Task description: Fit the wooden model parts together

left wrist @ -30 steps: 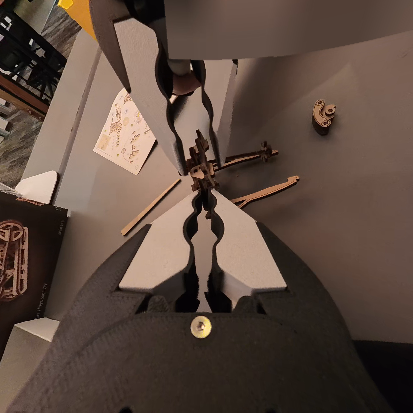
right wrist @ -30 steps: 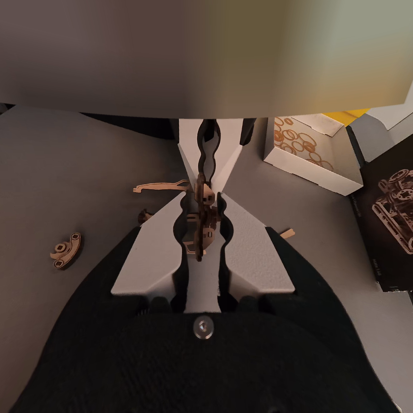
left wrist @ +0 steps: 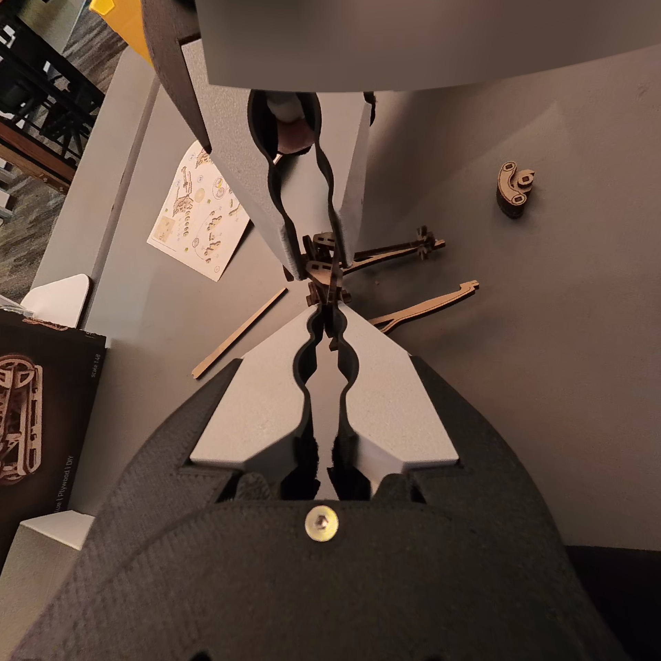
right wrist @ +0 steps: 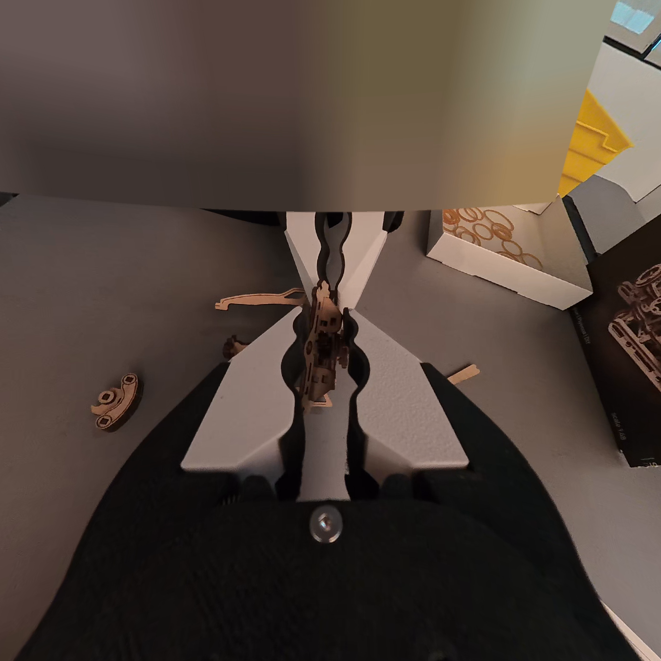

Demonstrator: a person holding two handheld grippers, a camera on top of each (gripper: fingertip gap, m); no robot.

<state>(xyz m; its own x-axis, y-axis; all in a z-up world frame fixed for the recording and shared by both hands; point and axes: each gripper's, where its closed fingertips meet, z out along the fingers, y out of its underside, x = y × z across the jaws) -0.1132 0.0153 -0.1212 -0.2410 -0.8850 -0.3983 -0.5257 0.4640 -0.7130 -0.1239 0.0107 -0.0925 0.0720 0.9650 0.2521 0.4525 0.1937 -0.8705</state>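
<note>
The left hand-held gripper [left wrist: 327, 313] and the right hand-held gripper [right wrist: 323, 314] meet tip to tip above the grey desk [left wrist: 536, 357], and both are clenched on one small wooden model assembly [right wrist: 322, 343] held between them, clear of the desk. In the right wrist view the assembly stands on edge between the right gripper's grey fingers [right wrist: 250, 393]: several thin, pale plywood plates with dark laser-cut edges, pierced with small square slots and slotted into one another, with a narrow notched end at the far side where the left gripper's tips close on it. In the left wrist view the same cluster [left wrist: 323, 272] shows as stacked tabs and cross-pieces pinched between the two pairs of tips.

Loose parts lie on the desk beyond and beside the grippers. Right of the left gripper's tips rests a long, slim forked arm [left wrist: 425, 304], and farther on a thinner rod with a toothed cross-piece [left wrist: 424, 245] near its end. Well off to the right lies a curved, stacked piece with square holes [left wrist: 513, 187]. Left of the left gripper's fingers lie a plain flat stick [left wrist: 239, 334] and a printed instruction sheet [left wrist: 200, 214], with a dark product box [left wrist: 39, 411] at the desk's left edge. To the right of the right gripper sits a white box of rubber bands [right wrist: 500, 257].
</note>
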